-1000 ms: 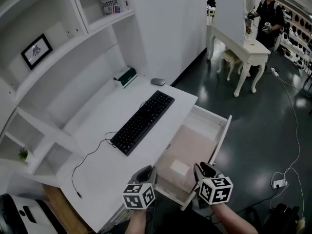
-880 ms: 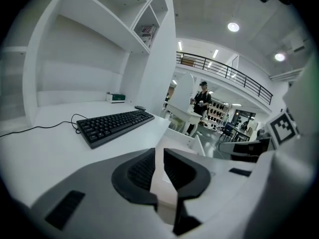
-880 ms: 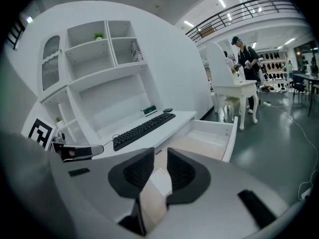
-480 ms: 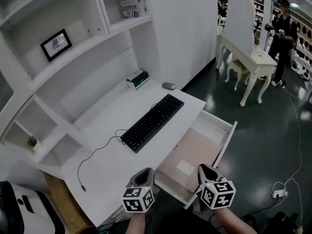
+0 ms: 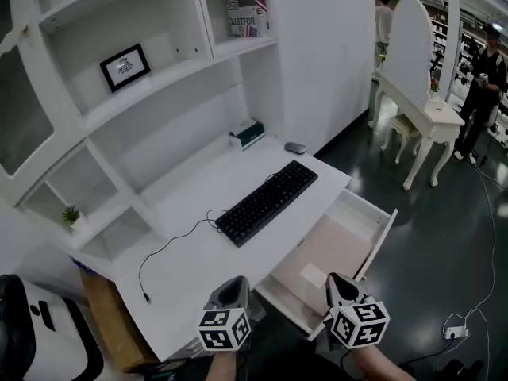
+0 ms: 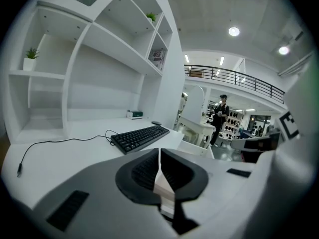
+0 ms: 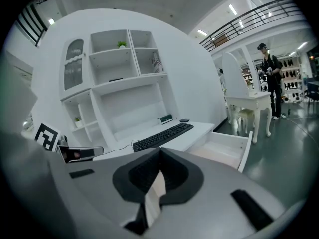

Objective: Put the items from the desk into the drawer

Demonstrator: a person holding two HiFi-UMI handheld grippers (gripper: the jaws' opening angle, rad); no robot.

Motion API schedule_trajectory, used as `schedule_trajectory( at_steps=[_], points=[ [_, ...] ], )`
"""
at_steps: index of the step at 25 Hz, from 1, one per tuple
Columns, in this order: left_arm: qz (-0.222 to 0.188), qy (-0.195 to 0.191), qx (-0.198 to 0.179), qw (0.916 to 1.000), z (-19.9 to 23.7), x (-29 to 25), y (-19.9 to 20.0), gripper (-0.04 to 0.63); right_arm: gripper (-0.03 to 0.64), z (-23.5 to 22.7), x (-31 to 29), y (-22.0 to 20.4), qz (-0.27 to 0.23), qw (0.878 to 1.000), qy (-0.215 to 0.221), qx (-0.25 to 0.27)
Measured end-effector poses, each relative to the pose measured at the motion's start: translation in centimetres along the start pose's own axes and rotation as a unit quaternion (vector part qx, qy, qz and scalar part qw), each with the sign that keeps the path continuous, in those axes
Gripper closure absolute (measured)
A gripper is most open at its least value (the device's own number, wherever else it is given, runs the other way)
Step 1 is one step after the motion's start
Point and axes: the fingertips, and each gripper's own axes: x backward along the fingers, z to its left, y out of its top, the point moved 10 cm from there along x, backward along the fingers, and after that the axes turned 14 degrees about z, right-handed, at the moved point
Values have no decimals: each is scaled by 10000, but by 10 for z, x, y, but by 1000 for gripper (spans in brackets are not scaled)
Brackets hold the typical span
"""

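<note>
A black keyboard [image 5: 270, 201] lies slanted on the white desk [image 5: 198, 252], its cable trailing to the left. A grey mouse [image 5: 295, 148] and a small green-and-white box [image 5: 247, 133] sit at the desk's far end. The drawer [image 5: 373, 244] stands pulled out at the desk's right, with a white card [image 5: 313, 275] on its floor. My left gripper [image 5: 227, 292] hovers at the desk's front edge, shut and empty. My right gripper [image 5: 338, 283] hangs over the drawer's near corner, also shut on nothing. The keyboard [image 6: 141, 137] shows beyond the left jaws, and the drawer [image 7: 222, 148] beyond the right jaws.
Shelving rises behind the desk with a framed picture [image 5: 125, 67], books [image 5: 244, 6] and a small plant [image 5: 71, 214]. A white vanity table [image 5: 429, 125] and a person [image 5: 484, 86] stand at the far right. A white device [image 5: 40, 344] sits on the floor at left.
The head view has swung so the desk and shelves sit further right and more shelving shows. Both grippers stay shut and low, near the desk's front edge.
</note>
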Motion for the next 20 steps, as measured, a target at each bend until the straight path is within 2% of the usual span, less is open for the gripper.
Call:
schedule_trajectory(
  at_steps=[20],
  points=[
    [-311, 218, 155, 9992, 23, 47, -12, 575, 617, 34, 18, 0, -272, 9987, 135, 421]
  ],
)
